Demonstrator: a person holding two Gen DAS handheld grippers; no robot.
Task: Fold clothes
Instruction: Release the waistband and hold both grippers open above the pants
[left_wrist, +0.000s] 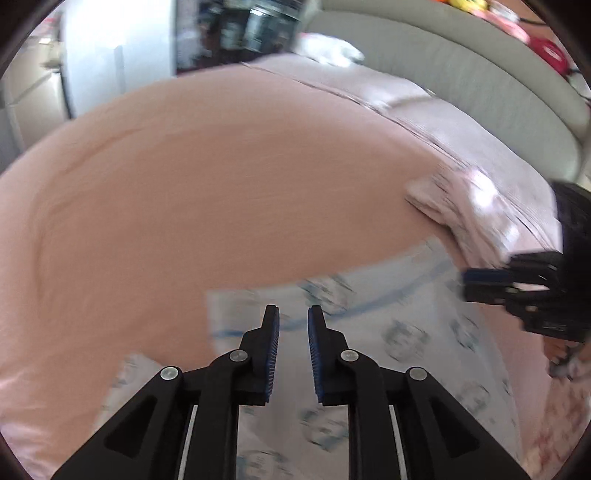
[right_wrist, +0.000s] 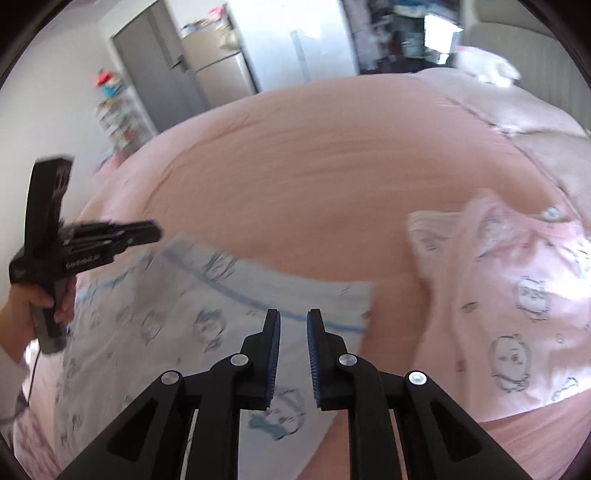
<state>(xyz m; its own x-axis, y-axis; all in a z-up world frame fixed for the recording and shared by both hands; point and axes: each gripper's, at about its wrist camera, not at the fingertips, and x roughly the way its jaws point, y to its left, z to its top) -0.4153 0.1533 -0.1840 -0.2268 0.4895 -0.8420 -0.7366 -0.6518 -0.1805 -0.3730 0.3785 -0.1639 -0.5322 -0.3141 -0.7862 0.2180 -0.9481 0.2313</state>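
Note:
A white garment with blue cartoon prints (left_wrist: 369, 332) lies spread on the pink bed sheet (left_wrist: 221, 184); it also shows in the right wrist view (right_wrist: 177, 332). My left gripper (left_wrist: 293, 314) hovers over its near edge, jaws a little apart and empty; it also shows at the left of the right wrist view (right_wrist: 147, 230). My right gripper (right_wrist: 293, 317) is open and empty over the garment's right corner; it appears at the right of the left wrist view (left_wrist: 469, 282). A pink printed garment (right_wrist: 517, 302) lies folded to the right; it also shows in the left wrist view (left_wrist: 469, 210).
A pale pink quilt (left_wrist: 424, 110) and a grey padded headboard (left_wrist: 461, 62) lie beyond the sheet. A white cloth (right_wrist: 487, 64) sits near the far end. A fridge (right_wrist: 218, 70) and grey cabinet (right_wrist: 155, 62) stand past the bed's far side.

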